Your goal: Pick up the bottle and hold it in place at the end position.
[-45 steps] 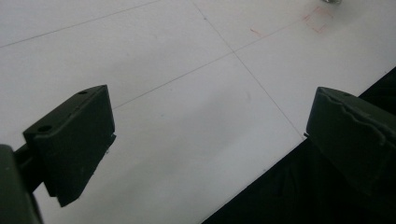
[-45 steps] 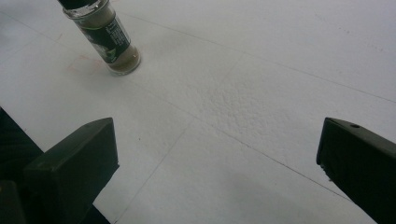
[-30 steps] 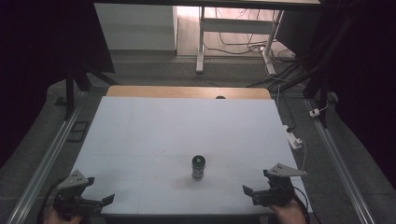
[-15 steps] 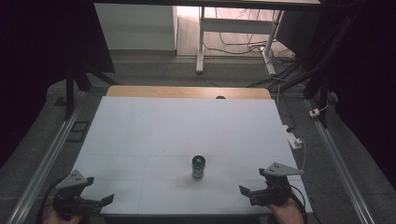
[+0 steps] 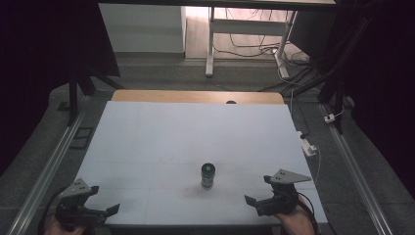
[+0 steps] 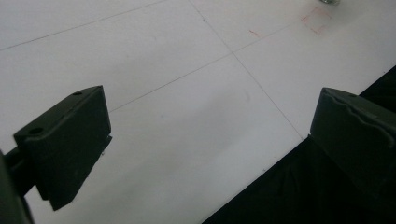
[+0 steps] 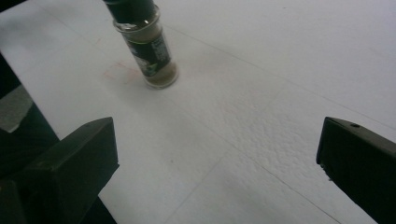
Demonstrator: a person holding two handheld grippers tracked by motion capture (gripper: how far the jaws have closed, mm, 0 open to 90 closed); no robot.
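The right gripper (image 5: 264,196) has shifted a little toward the near edge of the tabletop (image 5: 161,137) and a touch toward the middle over the last second. It now sits at the near right corner with its fingers (image 7: 74,163) spread wide and nothing between them. Judging by the right gripper view, this small move lines it up with the spice jar (image 5: 208,175), which stands ahead of it and off toward its left finger, well apart from both. The reach has probably only begun; the jar is not yet touched.

The left gripper (image 5: 93,211) has barely moved. It hangs at the near left corner, partly over the near edge, fingers (image 6: 70,140) wide and empty, and seems to be idle.

By count: one spice jar, upright, with a dark cap and a brownish filling behind a label, standing near the near edge and slightly right of the middle of the tabletop. Two grippers, one in each hand. One white tabletop, with a wooden strip (image 5: 195,96) along its far edge.
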